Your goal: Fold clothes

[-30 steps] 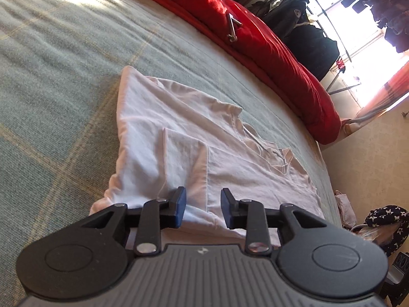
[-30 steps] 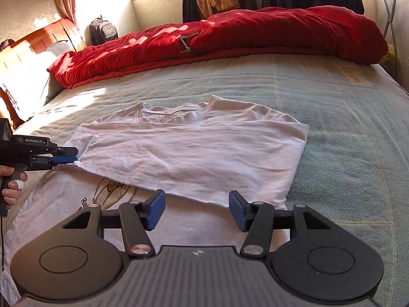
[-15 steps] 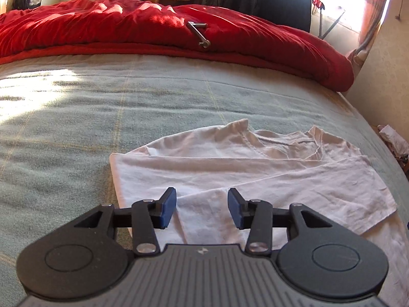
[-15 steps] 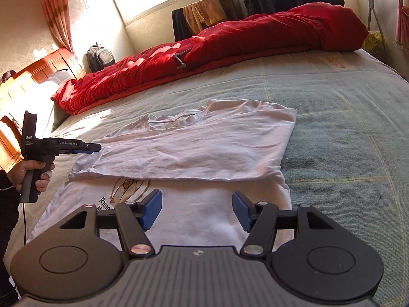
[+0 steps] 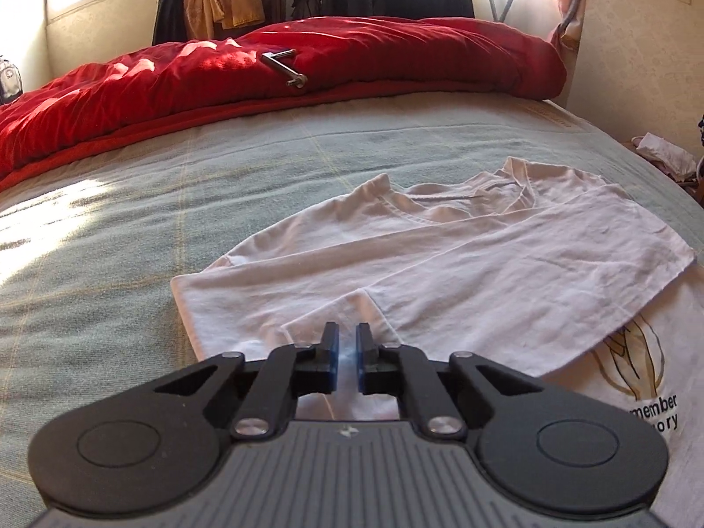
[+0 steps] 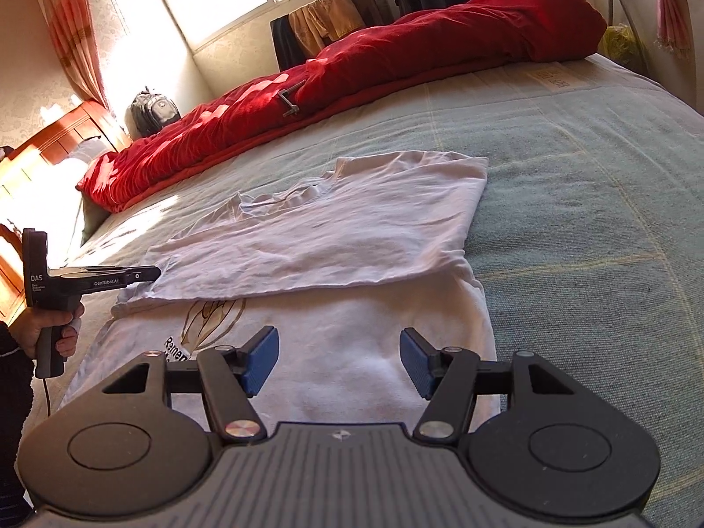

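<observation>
Bed: a wide bed with a pale green blanket point(image 6: 572, 185), checked with thin yellow lines.
T-shirt: a white T-shirt point(image 6: 334, 237) lies flat on the blanket, near the front edge of the bed. One part is folded over the rest. A printed drawing with black letters point(image 5: 647, 378) shows on the uncovered part.
Left gripper: the left gripper point(image 5: 347, 343) hangs low over the near edge of the folded T-shirt. Its jaws stand almost together, with only a thin gap, and I see no cloth pinched between them. In the right wrist view it point(image 6: 145, 273) points at the side edge of the fold.
Left hand: a hand point(image 6: 48, 330) holds the black handle, with a dark sleeve below it.
Right gripper: the right gripper point(image 6: 339, 363) is over the printed part of the T-shirt, jaws wide apart, holding nothing.
Behind: a red duvet point(image 5: 273, 75) lies along the far side of the bed, with a metal tool point(image 5: 286, 66) on it.
</observation>
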Demonstrator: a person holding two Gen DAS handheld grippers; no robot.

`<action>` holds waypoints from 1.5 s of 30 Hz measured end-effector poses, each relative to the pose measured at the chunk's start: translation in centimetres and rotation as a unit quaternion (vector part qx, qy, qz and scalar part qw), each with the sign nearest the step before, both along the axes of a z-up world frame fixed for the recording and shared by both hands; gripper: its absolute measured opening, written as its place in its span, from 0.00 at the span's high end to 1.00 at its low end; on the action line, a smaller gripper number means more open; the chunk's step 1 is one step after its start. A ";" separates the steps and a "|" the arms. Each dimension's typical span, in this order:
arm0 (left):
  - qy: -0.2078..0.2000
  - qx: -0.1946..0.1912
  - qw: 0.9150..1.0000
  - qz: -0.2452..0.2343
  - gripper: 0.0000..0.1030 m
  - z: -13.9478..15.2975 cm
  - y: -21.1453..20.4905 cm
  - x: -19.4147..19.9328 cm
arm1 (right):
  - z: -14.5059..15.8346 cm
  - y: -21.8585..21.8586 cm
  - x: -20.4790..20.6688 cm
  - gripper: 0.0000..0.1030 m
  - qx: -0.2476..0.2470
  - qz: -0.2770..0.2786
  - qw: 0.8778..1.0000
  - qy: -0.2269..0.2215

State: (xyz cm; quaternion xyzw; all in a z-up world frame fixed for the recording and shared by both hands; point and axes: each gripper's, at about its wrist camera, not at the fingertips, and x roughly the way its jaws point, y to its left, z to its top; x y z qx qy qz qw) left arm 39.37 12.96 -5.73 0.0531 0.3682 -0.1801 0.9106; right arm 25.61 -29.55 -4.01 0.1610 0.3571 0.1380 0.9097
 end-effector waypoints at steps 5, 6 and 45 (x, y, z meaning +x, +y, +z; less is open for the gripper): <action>-0.017 -0.007 0.999 0.036 0.86 0.5 0.6 0.7 | 0.1 -0.1 -0.2 0.34 -0.001 -0.003 1.000 -0.003; -0.011 -0.019 0.999 0.048 0.81 0.4 1.0 1.2 | 0.1 -0.1 -0.2 0.34 -0.001 -0.004 1.000 -0.003; 0.010 0.031 0.998 0.047 0.73 -0.6 -0.5 1.8 | -1.4 0.9 -0.8 0.30 0.014 0.000 1.000 0.010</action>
